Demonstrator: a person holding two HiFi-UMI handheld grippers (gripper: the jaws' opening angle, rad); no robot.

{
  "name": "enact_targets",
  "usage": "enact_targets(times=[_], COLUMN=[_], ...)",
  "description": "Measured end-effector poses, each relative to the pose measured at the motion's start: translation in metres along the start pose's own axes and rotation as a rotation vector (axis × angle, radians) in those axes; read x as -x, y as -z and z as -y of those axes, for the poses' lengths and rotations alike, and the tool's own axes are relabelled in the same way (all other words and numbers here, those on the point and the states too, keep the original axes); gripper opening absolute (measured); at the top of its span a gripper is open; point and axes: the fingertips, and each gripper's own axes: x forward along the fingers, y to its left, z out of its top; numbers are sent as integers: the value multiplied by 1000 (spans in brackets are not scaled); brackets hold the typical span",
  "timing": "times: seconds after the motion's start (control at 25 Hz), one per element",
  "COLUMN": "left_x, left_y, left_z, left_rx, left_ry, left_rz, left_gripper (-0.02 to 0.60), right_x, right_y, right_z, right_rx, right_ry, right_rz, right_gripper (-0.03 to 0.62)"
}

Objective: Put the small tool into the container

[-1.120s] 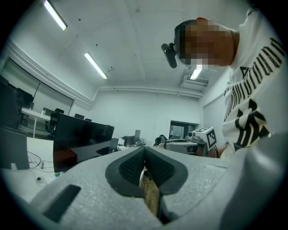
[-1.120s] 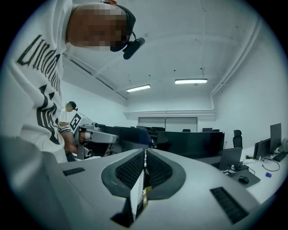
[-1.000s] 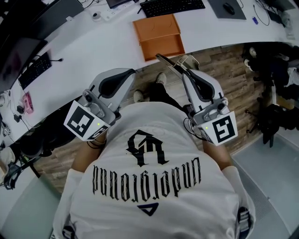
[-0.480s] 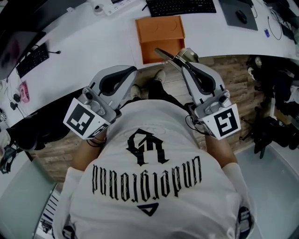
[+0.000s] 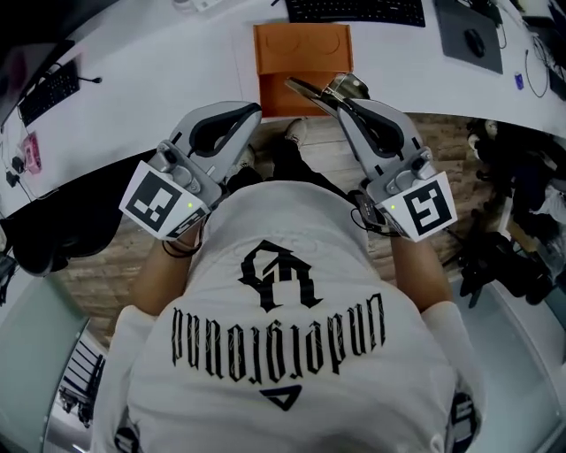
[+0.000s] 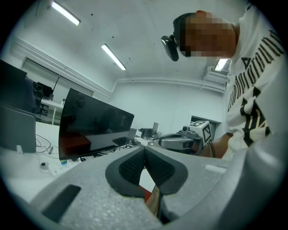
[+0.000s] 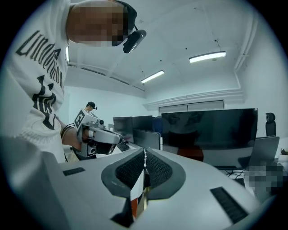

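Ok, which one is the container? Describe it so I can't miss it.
Start from the long white desk curving across the top of the head view. At its near edge, just beyond the small tool held in the right tongs, lies the container, a shallow rectangular tray. It is the only orange thing; the keyboard behind it is black.

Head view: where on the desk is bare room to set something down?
Widest bare white desk lies between the left keyboard and the orange container. A narrower strip separates container and mouse pad. Behind the container a second keyboard crowds the desk.
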Motion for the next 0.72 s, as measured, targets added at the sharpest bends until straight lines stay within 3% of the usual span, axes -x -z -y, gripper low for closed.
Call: enact_targets(times=[0.28, 0.72], left_x=[-18, -41], left_y=[37, 100], left_z=[-36, -55], left_rx=[65, 172], left_ry=[-58, -64], left_rz=[-59, -149], left_gripper=[12, 12], right_x=[-34, -60], right_y=[47, 130], right_z=[24, 38], right_rx=[-33, -118], right_ry=[-71, -149], right_rz=[-83, -214], right_gripper=[26, 26])
